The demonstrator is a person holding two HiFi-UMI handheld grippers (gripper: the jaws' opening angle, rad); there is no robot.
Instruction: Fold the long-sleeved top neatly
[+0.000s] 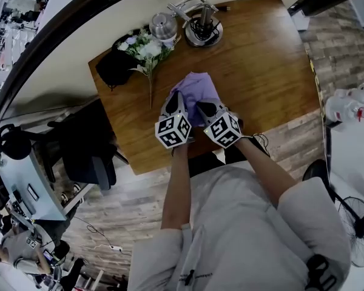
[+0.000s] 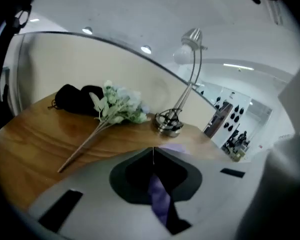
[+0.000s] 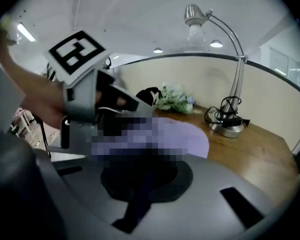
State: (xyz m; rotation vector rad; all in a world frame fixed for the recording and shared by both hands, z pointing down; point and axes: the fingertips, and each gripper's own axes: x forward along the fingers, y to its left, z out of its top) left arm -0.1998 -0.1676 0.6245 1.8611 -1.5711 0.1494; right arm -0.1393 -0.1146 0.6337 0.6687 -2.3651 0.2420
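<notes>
Fold step under way on the long-sleeved top (image 1: 197, 93), which is bunched in a small purple heap mid-table, nearer the person's edge. Left gripper (image 1: 176, 99) at the heap's near-left edge, jaws fully together with a purple strip of the cloth pinched between them (image 2: 157, 194). Right gripper (image 1: 204, 109) at the near-right edge, jaws also closed. Dark strip in the slot reads as cloth, tips partly masked, so grip judged likely rather than certain.

To do it well:
- Keep both pinches at the same level.
- Pull the edge taut between the two grippers before laying it down.
- Lift enough to clear the heap instead of dragging it.
- Set the fold square, then smooth it flat.
- Heap looks far from neat, so probably needs spreading first.

Surroundings:
- Wooden table (image 1: 261, 71), glossy and brown.
- Flower sprig (image 1: 147, 50), black pouch (image 1: 115, 65) and desk lamp (image 1: 203, 32) along the far edge, well apart from the top.
- Curved pale partition behind the table.
- Plank floor (image 1: 127, 193).
- Black chair (image 1: 88, 144) at the left.
- Fan (image 1: 358, 223) at the lower right.
</notes>
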